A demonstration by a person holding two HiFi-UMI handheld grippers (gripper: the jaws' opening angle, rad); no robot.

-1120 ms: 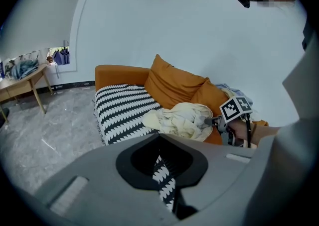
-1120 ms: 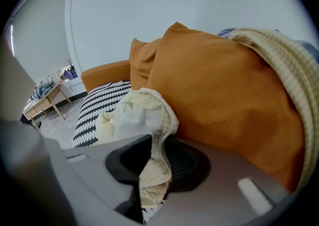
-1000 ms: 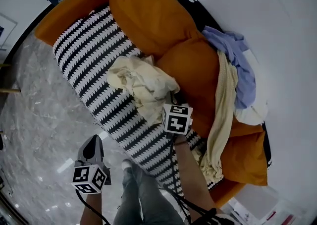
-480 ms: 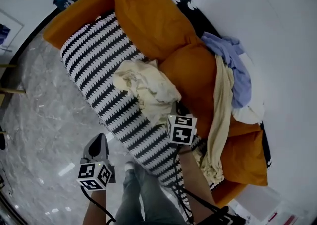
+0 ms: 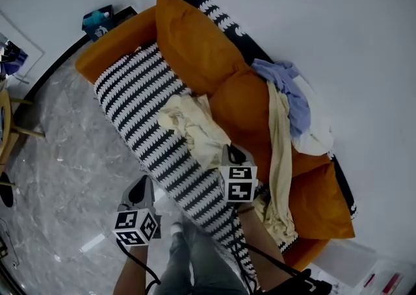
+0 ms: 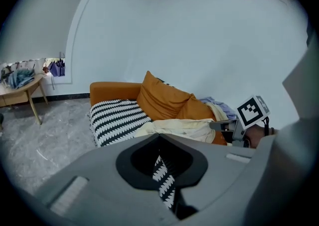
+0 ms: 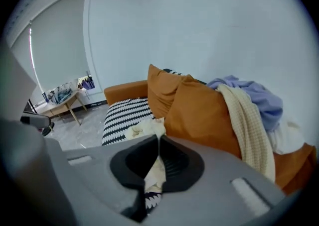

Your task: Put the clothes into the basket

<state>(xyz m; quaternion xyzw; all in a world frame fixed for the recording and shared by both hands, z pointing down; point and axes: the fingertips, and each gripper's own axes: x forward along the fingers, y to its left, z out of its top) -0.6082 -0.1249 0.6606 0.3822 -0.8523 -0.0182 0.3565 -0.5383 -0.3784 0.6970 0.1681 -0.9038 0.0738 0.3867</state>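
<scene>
Whereas my right gripper (image 7: 158, 138) stood open a second ago, its jaws have just closed on the cream garment (image 5: 195, 128) on the striped seat (image 5: 136, 92), long axis toward them; left gripper (image 6: 159, 136) jaws together

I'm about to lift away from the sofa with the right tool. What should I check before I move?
1. Right tool gripping the cream garment: ok. Its jaws have just been closing and cloth sits between them.
2. Garment clear of the sofa: not ok. Most of it lies on the striped seat.
3. Left tool free: ok. It is shut with nothing in it.
4. Basket located: cannot tell. No view shows one.
5. All clothes collected: not ok. A lilac shirt, a cream knit and a white piece lie draped on the sofa.
</scene>
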